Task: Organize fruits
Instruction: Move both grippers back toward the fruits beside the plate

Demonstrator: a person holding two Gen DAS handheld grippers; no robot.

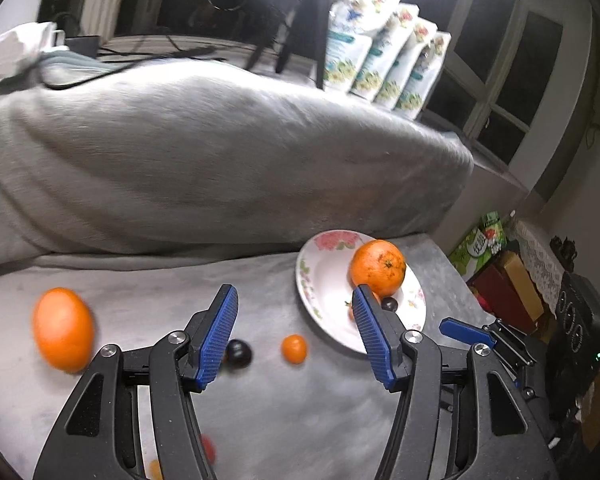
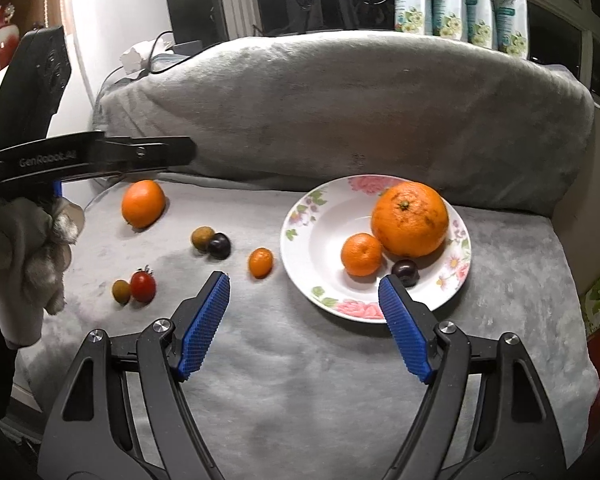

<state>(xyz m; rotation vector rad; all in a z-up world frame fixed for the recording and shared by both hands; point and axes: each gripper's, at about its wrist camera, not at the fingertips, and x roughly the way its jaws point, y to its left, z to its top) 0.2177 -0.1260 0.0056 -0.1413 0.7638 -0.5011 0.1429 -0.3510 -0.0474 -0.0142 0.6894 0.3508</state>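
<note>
A floral plate (image 2: 324,220) (image 1: 324,280) on the grey blanket holds a big orange (image 2: 410,218) (image 1: 377,267), a small mandarin (image 2: 361,254) and a dark plum (image 2: 405,272) (image 1: 389,303). Loose on the blanket lie an orange (image 2: 143,203) (image 1: 63,329), a kumquat (image 2: 260,263) (image 1: 294,348), a dark plum (image 2: 219,245) (image 1: 238,353) beside a brownish fruit (image 2: 202,238), a red tomato (image 2: 143,286) and another brownish fruit (image 2: 121,291). My left gripper (image 1: 295,296) is open and empty above the kumquat. My right gripper (image 2: 304,284) is open and empty at the plate's near rim.
A grey covered bolster (image 2: 340,112) runs behind the blanket. Floral pouches (image 2: 460,0) and a tripod stand on the sill behind. Boxes (image 1: 508,288) sit beyond the blanket's right edge. The left gripper's body and a gloved hand (image 2: 28,248) show at the left of the right wrist view.
</note>
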